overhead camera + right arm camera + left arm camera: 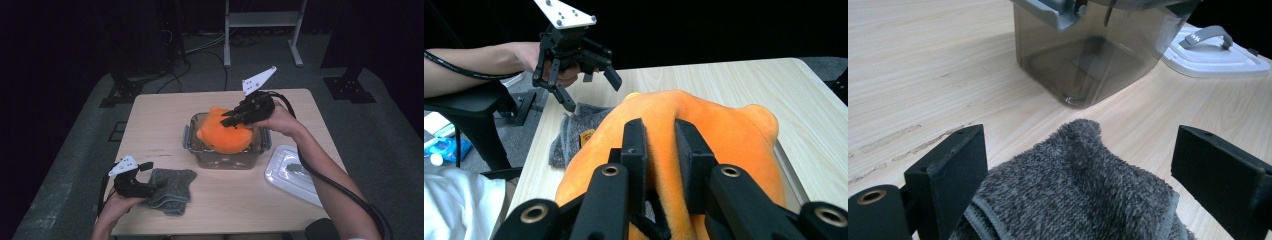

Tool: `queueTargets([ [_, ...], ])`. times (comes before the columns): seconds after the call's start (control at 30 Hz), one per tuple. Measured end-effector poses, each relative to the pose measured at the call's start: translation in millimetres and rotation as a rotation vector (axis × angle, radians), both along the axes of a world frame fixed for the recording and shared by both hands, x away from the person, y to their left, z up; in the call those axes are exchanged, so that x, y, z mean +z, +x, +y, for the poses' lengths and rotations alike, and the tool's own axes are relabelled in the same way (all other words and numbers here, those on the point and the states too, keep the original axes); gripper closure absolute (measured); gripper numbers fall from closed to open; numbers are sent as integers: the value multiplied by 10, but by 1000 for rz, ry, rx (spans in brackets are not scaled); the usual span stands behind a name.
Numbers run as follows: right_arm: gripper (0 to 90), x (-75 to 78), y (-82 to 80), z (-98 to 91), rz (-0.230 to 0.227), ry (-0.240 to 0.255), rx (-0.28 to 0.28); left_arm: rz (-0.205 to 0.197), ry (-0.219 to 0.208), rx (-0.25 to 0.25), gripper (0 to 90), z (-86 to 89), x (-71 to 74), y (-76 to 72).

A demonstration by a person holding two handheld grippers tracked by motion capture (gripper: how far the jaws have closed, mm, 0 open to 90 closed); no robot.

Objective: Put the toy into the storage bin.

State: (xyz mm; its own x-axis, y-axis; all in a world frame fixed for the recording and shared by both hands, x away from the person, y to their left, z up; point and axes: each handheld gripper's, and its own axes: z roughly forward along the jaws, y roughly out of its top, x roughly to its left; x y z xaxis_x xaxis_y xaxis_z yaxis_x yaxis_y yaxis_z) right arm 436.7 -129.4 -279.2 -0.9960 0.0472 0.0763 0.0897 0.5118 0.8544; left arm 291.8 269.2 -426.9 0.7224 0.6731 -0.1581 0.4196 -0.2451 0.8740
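An orange plush toy (222, 137) sits partly inside a clear grey container (227, 160) at the table's middle, with most of its body above the rim. My right gripper (227, 120) comes from the right and is shut on the orange plush toy (724, 130); in the right gripper view (661, 137) the jaws pinch a fold of its fabric. Near the front left, my left gripper (149, 176) stands open at the edge of a folded grey towel (172, 192). In the left gripper view (1080, 150) the towel (1073, 185) lies between the wide jaws without touching the pads.
The container's white lid (292, 172) with a grey handle lies flat at the front right of the table. The container (1088, 65) stands just beyond the towel. A metal frame and cables stand on the floor behind the table.
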Motion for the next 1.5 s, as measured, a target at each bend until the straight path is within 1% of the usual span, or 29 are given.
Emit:
queueTargets([
  [0.1,761,-10,37,8,-2,1,1,-1,-11,9,71,22,7,-5],
  [0.17,761,-26,59,18,4,-12,-5,-3,-8,7,71,27,12,-9],
  [0.2,761,-40,79,19,-1,-14,-2,-4,-7,6,71,26,14,-10],
  [0.33,761,-99,151,23,13,-13,-10,-5,-12,4,71,18,21,-7],
  [0.57,761,-174,254,39,21,-26,-13,2,-14,0,71,5,7,8],
  [0.7,761,-231,314,54,30,-35,-21,-4,-13,-1,71,18,16,6],
  [0.77,761,-256,332,60,30,-40,-24,-4,-19,2,71,20,20,2],
  [0.87,761,-299,354,69,37,-51,-25,-4,-16,-2,71,19,18,1],
  [1.07,760,-398,406,86,42,-91,-39,-3,-18,-1,71,18,17,-4],
  [1.2,759,-461,429,104,52,-101,-37,-2,-17,1,71,26,15,-6],
  [1.33,758,-497,432,140,56,-120,-35,-2,-16,1,71,28,14,-11],
  [1.5,757,-541,423,179,58,-131,-30,-3,-24,5,71,42,20,-17],
])
